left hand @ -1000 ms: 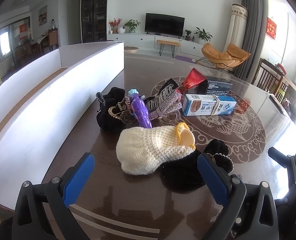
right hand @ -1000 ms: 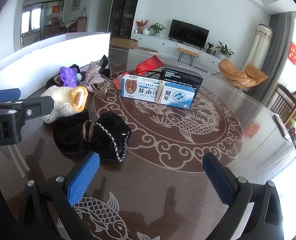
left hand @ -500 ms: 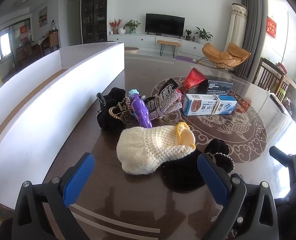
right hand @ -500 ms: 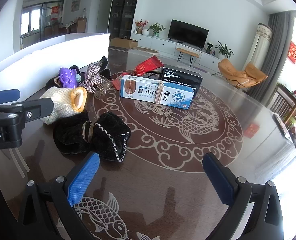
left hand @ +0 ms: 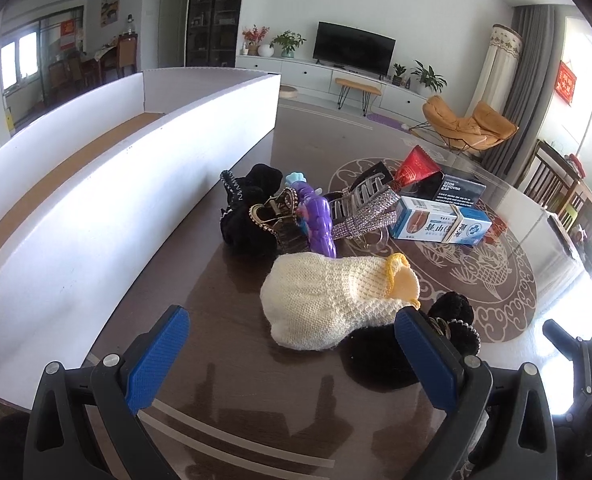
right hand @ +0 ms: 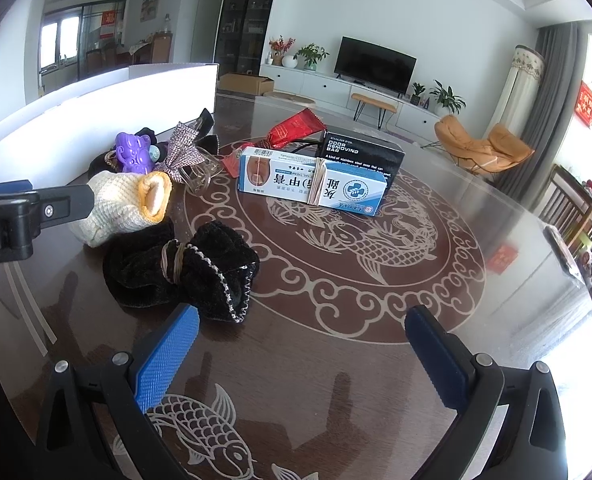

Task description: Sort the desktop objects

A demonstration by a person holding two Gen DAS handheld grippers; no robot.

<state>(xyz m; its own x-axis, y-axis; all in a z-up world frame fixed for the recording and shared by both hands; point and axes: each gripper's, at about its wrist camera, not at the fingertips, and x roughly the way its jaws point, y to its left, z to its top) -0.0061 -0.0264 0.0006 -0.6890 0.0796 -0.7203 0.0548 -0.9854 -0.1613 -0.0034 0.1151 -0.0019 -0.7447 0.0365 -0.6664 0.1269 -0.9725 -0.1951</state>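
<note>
Living room; dark glass worktop (right hand: 376, 360) with carp pattern. White tray (left hand: 95, 200) along its left edge. Centre pile: cream knitted sock (left hand: 328, 300), black velvet pouch (right hand: 183, 268), purple toy (left hand: 316, 220), blue-white carton (right hand: 316, 180). Left tongs (left hand: 291, 352) wide, empty; right tongs (right hand: 300, 348) wide, empty.

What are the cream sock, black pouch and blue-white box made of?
Cream sock: knitted yarn, ribbed stitches show, matte. Black pouch: looks like velvet, soft pile, sparkly trim along its edge. Blue-white box: printed cardboard, sharp folded edges, a rubber band around it.
</note>
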